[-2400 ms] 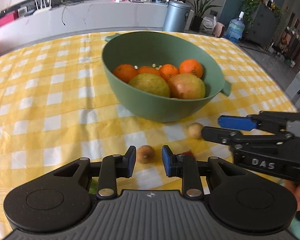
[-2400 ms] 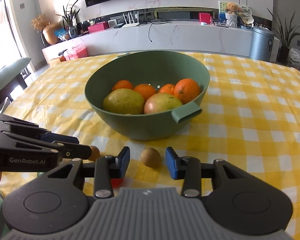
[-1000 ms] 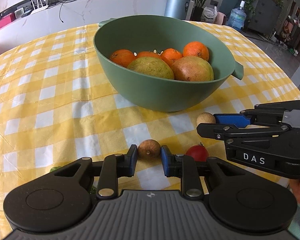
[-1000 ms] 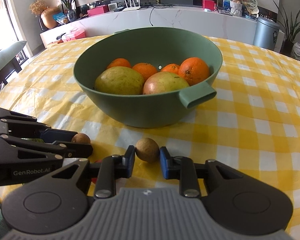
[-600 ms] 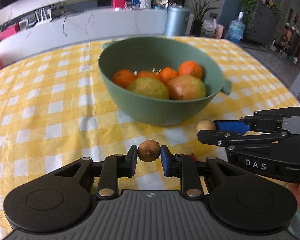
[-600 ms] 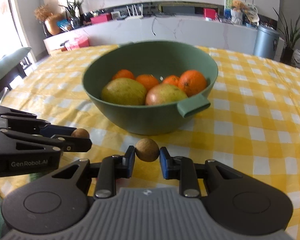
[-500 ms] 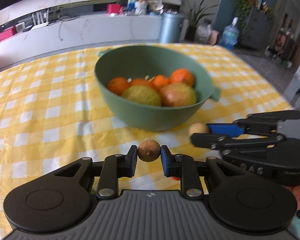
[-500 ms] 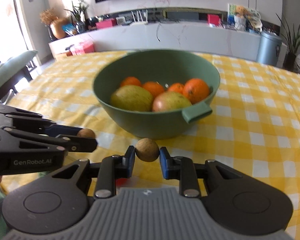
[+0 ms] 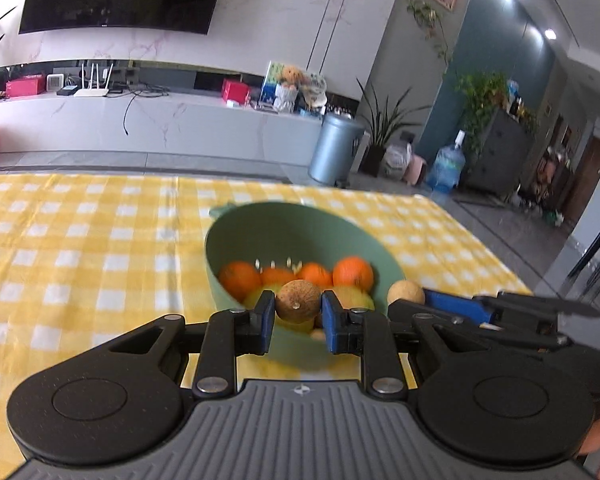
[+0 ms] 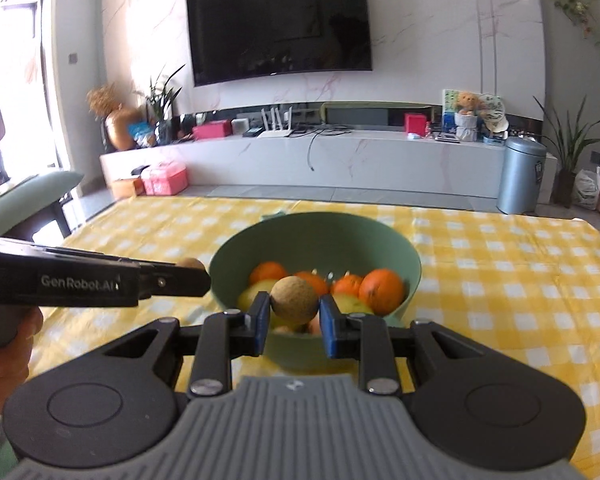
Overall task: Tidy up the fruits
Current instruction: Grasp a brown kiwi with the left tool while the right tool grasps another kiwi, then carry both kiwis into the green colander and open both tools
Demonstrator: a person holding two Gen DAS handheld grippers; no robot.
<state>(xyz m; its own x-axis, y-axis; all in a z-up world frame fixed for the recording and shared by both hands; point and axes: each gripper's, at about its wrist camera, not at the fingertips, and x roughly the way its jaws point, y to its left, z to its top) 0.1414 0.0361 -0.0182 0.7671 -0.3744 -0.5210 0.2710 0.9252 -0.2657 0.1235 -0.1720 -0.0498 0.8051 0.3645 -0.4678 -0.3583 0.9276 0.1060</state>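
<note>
A green bowl (image 9: 260, 224) (image 10: 316, 228) on the yellow checked tablecloth holds several oranges (image 9: 352, 272) (image 10: 382, 290) and larger yellow-green fruits. My left gripper (image 9: 298, 316) is shut on a small brown round fruit (image 9: 298, 302), held in the air in front of the bowl. My right gripper (image 10: 294, 316) is shut on a similar tan round fruit (image 10: 294, 299), also lifted before the bowl. In the left wrist view the right gripper (image 9: 410, 298) comes in from the right with its fruit (image 9: 405, 292). In the right wrist view the left gripper (image 10: 198, 274) comes in from the left.
The checked tablecloth (image 9: 80, 248) (image 10: 520, 272) stretches around the bowl on all sides. Beyond the table lie a white marble console (image 10: 340, 160), a grey bin (image 9: 334, 148) and a wall television. A green chair (image 10: 28, 200) stands at the table's left.
Both grippers have risen from the tablecloth with their small round fruits. The views have tilted up, so the bowl now sits lower and smaller, and the red fruit on the cloth is out of sight.
</note>
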